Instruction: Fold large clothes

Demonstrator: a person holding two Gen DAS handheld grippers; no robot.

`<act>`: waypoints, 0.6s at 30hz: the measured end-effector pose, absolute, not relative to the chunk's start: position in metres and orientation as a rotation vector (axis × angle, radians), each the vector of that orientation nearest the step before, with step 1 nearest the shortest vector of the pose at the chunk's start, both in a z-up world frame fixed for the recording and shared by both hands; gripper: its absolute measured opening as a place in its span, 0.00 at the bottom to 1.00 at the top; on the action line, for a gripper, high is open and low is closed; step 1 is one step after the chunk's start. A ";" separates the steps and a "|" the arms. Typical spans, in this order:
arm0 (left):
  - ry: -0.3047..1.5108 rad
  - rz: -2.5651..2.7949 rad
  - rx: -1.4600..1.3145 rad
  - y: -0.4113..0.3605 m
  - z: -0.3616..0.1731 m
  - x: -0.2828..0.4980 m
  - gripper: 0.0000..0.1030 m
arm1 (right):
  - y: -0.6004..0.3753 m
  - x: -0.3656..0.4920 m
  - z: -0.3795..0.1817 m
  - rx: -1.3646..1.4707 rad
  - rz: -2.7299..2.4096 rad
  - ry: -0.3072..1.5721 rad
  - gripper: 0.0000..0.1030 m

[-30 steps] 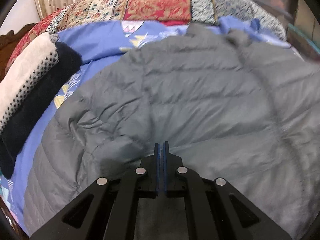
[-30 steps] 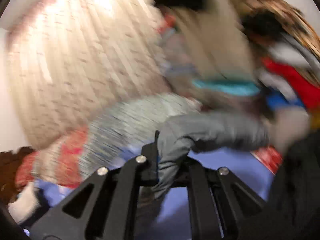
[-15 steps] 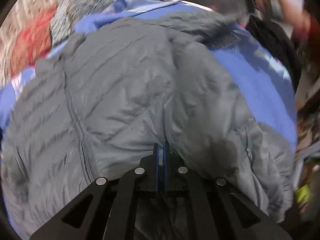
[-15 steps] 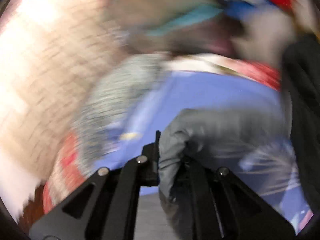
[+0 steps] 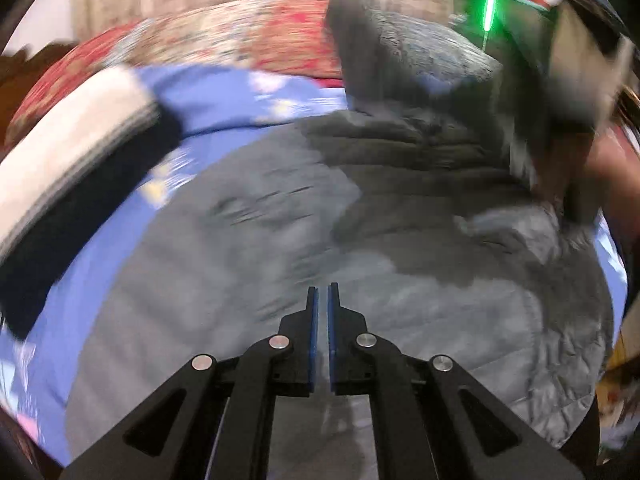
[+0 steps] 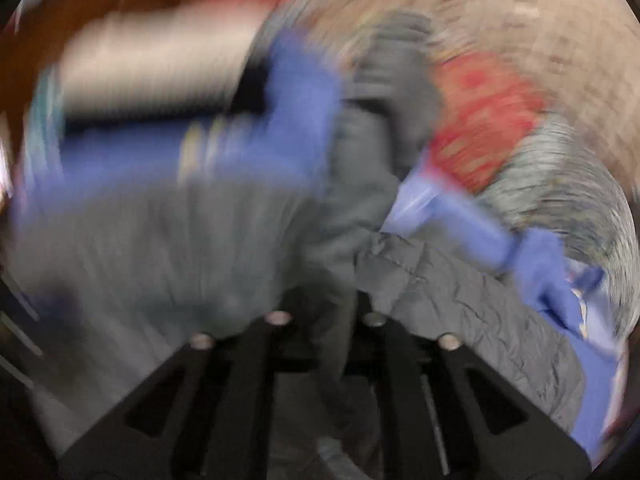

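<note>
- The grey puffer jacket (image 5: 400,264) lay spread over the blue bedsheet (image 5: 224,92) on the bed, its collar end toward the patchwork quilt (image 5: 248,36) at the far side and its hem end toward me.
- One sleeve (image 5: 372,56) stood lifted above the jacket's far right part, dangling rather than lying flat; I took this for a sleeve being carried in across the body.
- The left gripper (image 5: 320,300) hovered over the jacket's near middle, its jaws almost together with only a thin slit between the blue pads, and nothing caught in them.
- The right gripper (image 6: 320,308) was buried in grey cloth; its jaws were hidden under the bunched fabric and blurred, though the jacket rose straight out of them, so I judged them clenched on it.
- A folded white-and-black knit (image 5: 72,152) sat on the sheet left of the jacket, well clear of it.
- The relation that mattered: the jacket's long axis ran away from the left gripper, collar far and hem near, with the raised sleeve off to the right of that line. The right hand was the nearer one, already having the cloth; laying the sleeve down along the body looked like its job, while the left stood free to pin or smooth the middle.
</note>
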State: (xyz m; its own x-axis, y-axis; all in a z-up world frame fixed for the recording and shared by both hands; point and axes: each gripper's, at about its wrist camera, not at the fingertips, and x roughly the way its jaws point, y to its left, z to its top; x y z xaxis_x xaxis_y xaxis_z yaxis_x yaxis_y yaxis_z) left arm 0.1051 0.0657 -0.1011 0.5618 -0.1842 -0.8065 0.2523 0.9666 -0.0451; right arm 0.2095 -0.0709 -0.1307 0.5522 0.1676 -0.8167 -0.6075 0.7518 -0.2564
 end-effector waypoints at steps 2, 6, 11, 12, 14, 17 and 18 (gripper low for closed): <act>0.937 -0.231 0.050 0.079 -0.101 0.107 0.27 | -0.052 0.186 -0.189 -0.748 0.518 0.915 0.39; 0.914 -0.257 0.053 0.075 -0.096 0.117 0.27 | -0.067 0.154 -0.175 -0.736 0.537 0.828 0.64; 0.862 -0.301 0.010 0.054 -0.080 0.167 0.27 | -0.162 0.129 -0.083 -0.413 0.500 0.739 0.75; 0.852 -0.299 0.013 0.046 -0.080 0.181 0.27 | -0.198 0.132 -0.069 -0.317 0.435 0.738 0.75; 0.879 -0.311 0.010 0.031 -0.088 0.208 0.27 | -0.255 0.157 -0.069 -0.161 0.310 0.827 0.75; 0.944 -0.271 0.078 0.003 -0.113 0.246 0.27 | -0.333 0.198 -0.116 0.011 0.111 1.034 0.56; 0.981 -0.252 0.107 -0.006 -0.126 0.259 0.27 | -0.360 0.207 -0.140 0.047 0.014 1.106 0.46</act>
